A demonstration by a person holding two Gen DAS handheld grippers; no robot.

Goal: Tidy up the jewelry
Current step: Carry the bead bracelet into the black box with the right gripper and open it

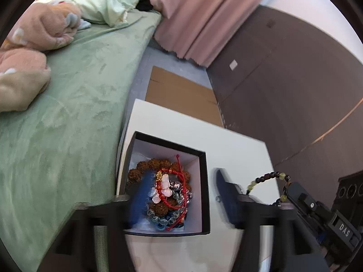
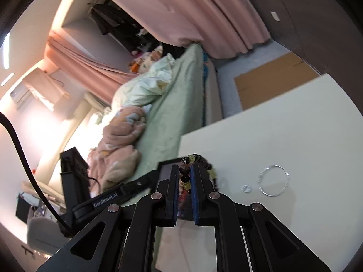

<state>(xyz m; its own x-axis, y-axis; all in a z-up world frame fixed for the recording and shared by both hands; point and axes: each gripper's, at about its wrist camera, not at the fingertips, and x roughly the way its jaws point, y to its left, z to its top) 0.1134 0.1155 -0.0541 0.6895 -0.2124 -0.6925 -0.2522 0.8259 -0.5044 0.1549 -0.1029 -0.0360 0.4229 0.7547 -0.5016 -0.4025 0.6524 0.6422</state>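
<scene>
Bracelet (image 2: 199, 165), the dark-and-yellow beaded one, is pinched in your right gripper (image 2: 183, 181) — narrow jaws clamped on a brown bead, the rest of the loop hanging free above the table (image 2: 283, 136). From the left wrist you can see that loop (image 1: 270, 179) dangling just to the right of the box (image 1: 204, 192), not yet over it

Your left gripper (image 1: 181, 195) stands wide, one blue pad over the pile in the box, the other outside its right wall, nothing pressed between them. That pile, brown seed beads (image 1: 154, 164), red cord (image 1: 179, 181), a pink butterfly piece (image 1: 162, 191), already fills the near half

To do this well, I'd carry the bracelet across until the whole loop hangs inside the black rim, aim for the bare white far corner, lower until beads rest, then let go. Clear the left pad out first, or the loop may drape over it

A wire bangle (image 2: 273, 180) and small ring (image 2: 246, 188) wait near the table's right edge

Readable writing: "GenRobot.AI" on the left gripper's arm (image 2: 105, 200), "DAS" on the right gripper's body (image 1: 344, 230)
</scene>
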